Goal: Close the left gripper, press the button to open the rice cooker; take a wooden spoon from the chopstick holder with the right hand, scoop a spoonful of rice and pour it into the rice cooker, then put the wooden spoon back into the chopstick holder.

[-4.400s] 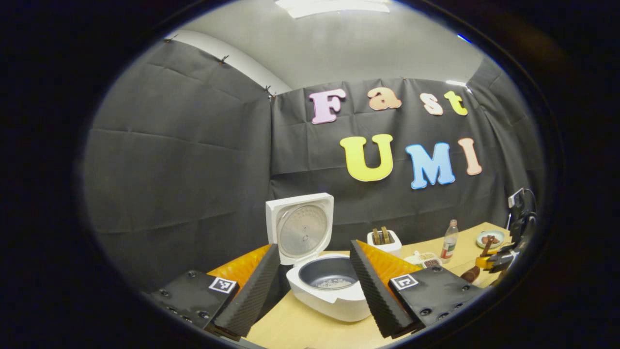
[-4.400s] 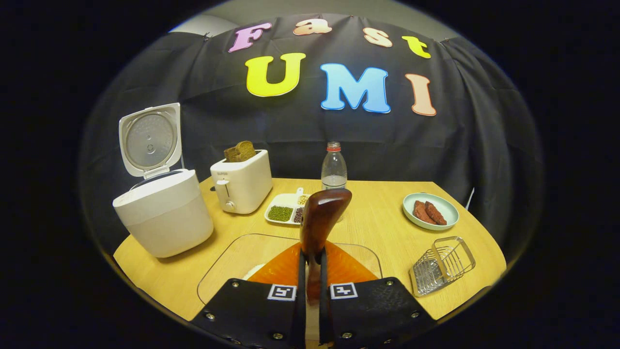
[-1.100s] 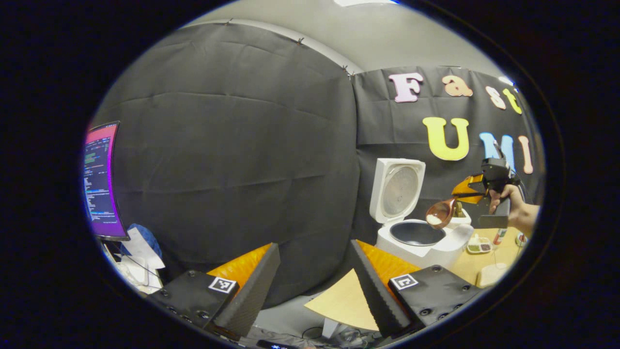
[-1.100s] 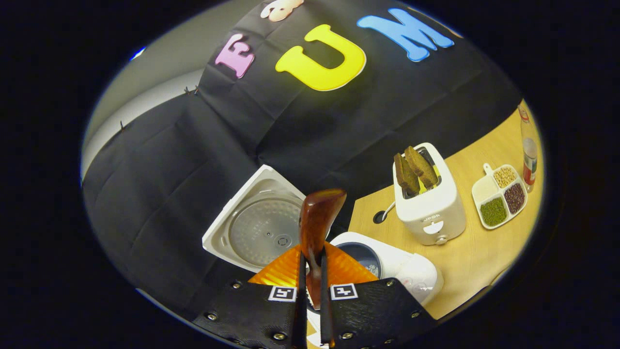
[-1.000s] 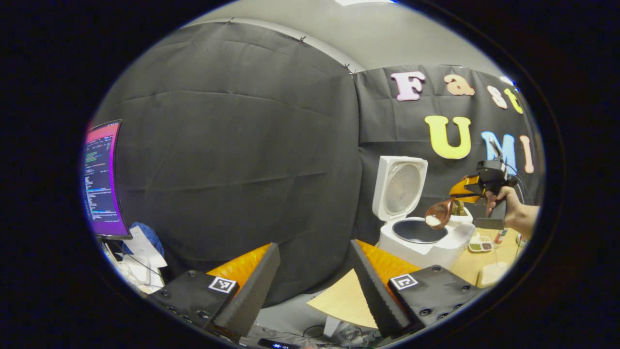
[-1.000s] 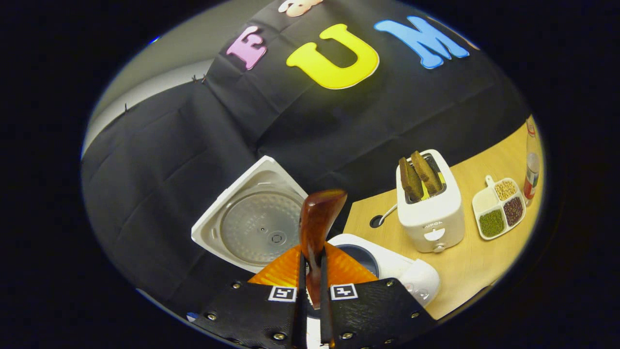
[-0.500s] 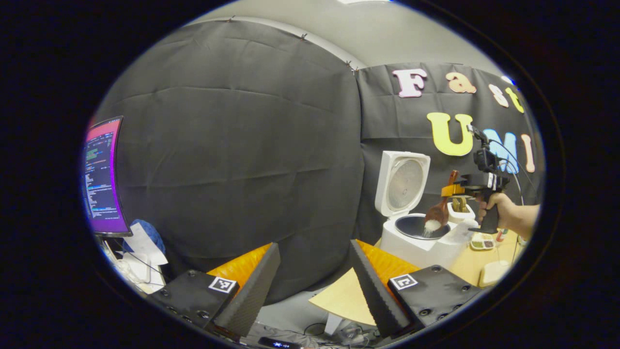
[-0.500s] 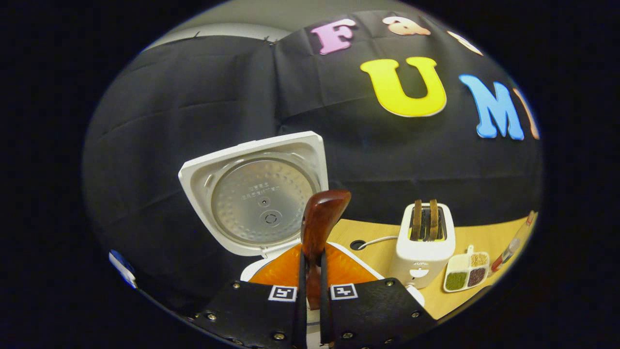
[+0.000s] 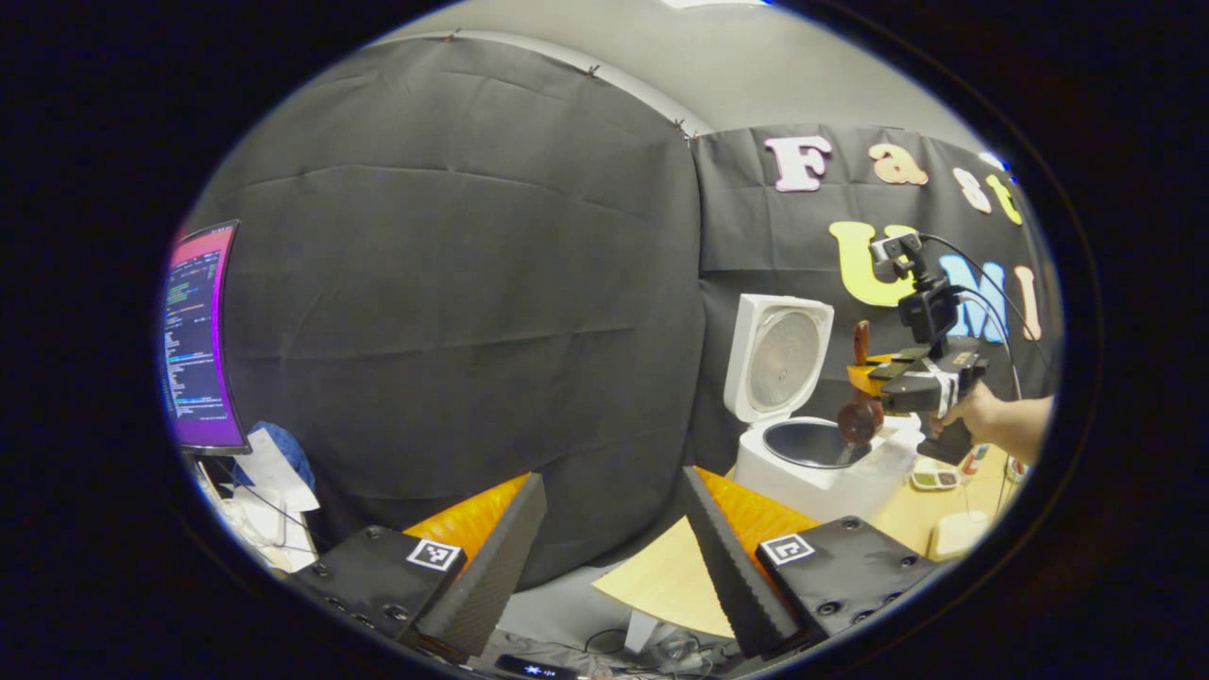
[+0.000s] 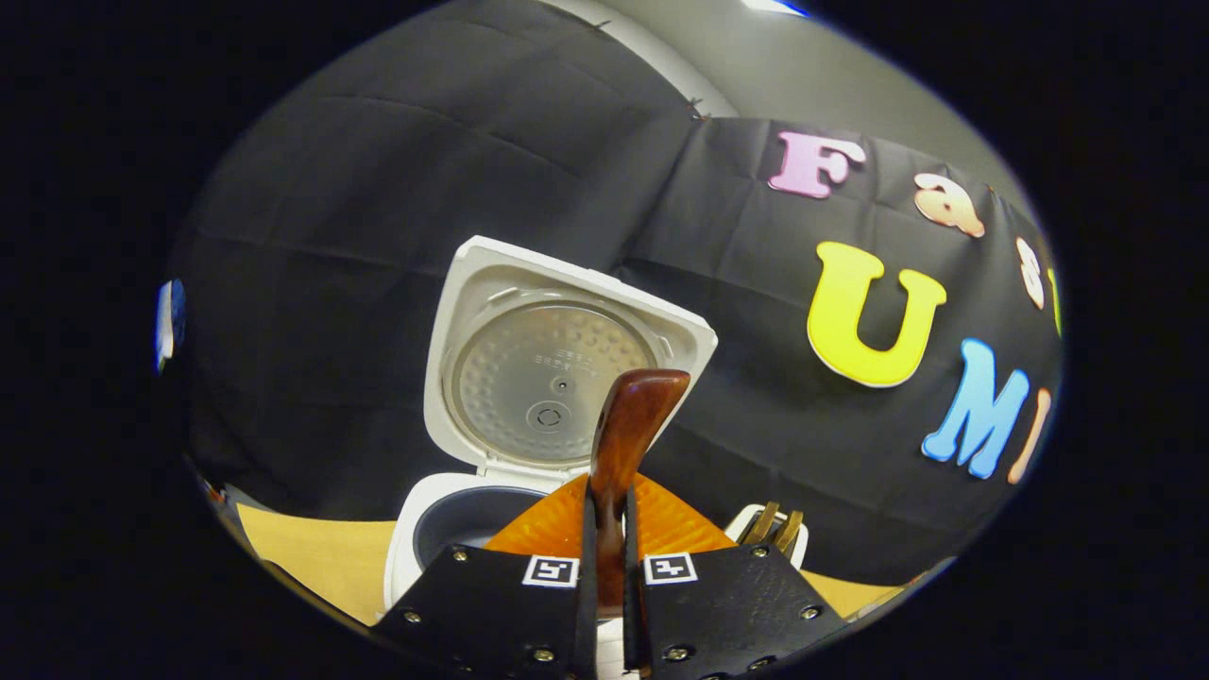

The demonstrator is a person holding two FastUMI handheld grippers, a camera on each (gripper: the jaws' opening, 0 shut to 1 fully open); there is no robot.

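The left gripper (image 9: 612, 529) has its two fingers spread wide apart with nothing between them; it points away from the rice cooker (image 9: 803, 453), which lies off toward its right side. The right gripper (image 10: 605, 557) has both fingers pressed flat against the handle of the wooden spoon (image 10: 623, 444), with a slim gap between them where the handle sits. In the left gripper view that right gripper (image 9: 878, 378) hovers above the rice cooker, its fingers aimed toward the open lid, gripped from behind by a hand (image 9: 973, 416) whose forearm reaches in from beyond the cooker's right side
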